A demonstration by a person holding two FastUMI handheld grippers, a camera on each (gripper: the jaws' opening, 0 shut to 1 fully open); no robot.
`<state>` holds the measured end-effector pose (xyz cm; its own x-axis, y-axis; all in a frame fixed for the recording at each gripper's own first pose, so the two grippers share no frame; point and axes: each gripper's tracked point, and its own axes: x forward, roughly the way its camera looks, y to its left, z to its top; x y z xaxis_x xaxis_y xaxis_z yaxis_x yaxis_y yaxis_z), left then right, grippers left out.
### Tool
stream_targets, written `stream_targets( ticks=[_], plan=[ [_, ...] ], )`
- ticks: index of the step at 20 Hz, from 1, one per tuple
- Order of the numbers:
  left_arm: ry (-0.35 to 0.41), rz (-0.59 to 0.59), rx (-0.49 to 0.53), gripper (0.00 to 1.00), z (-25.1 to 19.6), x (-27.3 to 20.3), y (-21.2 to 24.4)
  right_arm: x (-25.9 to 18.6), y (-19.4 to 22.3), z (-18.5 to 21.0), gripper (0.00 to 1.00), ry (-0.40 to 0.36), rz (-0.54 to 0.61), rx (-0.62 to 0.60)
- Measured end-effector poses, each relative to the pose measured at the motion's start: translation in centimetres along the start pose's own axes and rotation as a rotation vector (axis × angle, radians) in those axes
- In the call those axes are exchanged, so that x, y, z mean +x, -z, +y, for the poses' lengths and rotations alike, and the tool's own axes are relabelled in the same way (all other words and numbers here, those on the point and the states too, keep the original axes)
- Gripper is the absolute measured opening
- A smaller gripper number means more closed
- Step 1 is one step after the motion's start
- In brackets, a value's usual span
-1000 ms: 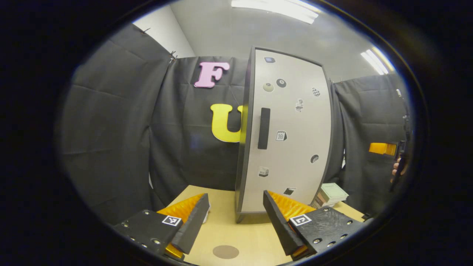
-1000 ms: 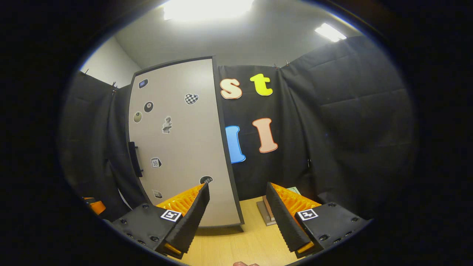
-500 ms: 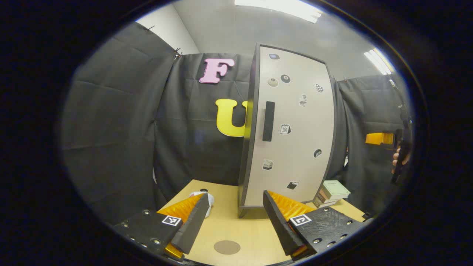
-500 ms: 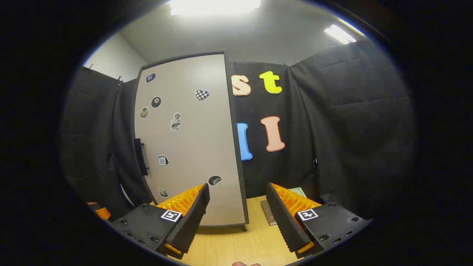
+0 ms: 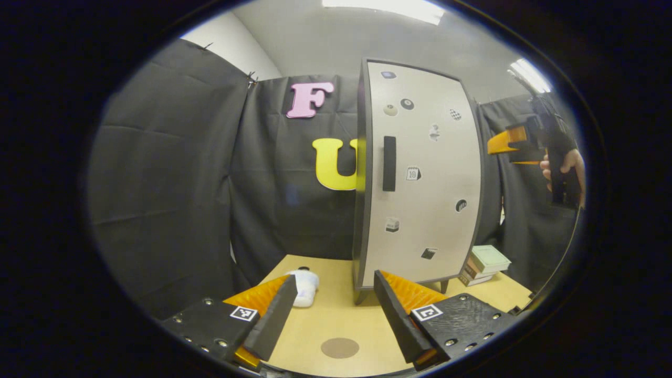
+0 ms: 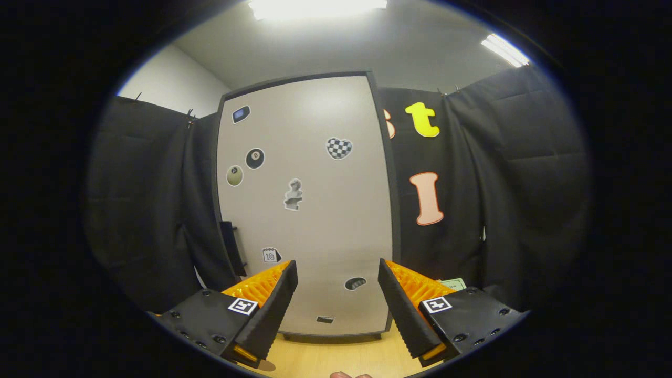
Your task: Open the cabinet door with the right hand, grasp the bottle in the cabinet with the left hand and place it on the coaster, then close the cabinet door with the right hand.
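Left of the cabinet [image 5: 420, 178], a white bottle-like object [image 5: 304, 281] lies on the table [image 5: 325, 320]; the round coaster [image 5: 339, 347] sits just before the cabinet. Cabinet door [image 6: 307, 205] shut, handle [image 5: 389, 163] at its left edge. Left gripper [image 5: 331, 310] gapes empty before the cabinet; right gripper [image 6: 336, 307] is also wide, empty, facing the door.

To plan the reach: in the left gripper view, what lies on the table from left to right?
White bottle → round brown coaster → cabinet → stack of books.
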<state>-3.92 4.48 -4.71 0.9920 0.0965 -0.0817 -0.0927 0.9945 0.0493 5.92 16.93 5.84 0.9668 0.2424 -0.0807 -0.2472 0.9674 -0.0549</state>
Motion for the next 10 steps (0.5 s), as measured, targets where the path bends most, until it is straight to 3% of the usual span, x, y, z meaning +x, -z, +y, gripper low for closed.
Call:
stream_targets(
  ticks=[7,10],
  plan=[
    [-0.038,0.063,0.003,0.89,1.1,-1.3,3.2,4.2,-1.4,8.3,0.98,-0.124,0.007,0.046],
    [-0.057,0.093,-0.046,0.90,1.9,-1.4,4.7,5.9,-1.1,11.2,0.98,-0.157,0.024,0.052]
  ],
)
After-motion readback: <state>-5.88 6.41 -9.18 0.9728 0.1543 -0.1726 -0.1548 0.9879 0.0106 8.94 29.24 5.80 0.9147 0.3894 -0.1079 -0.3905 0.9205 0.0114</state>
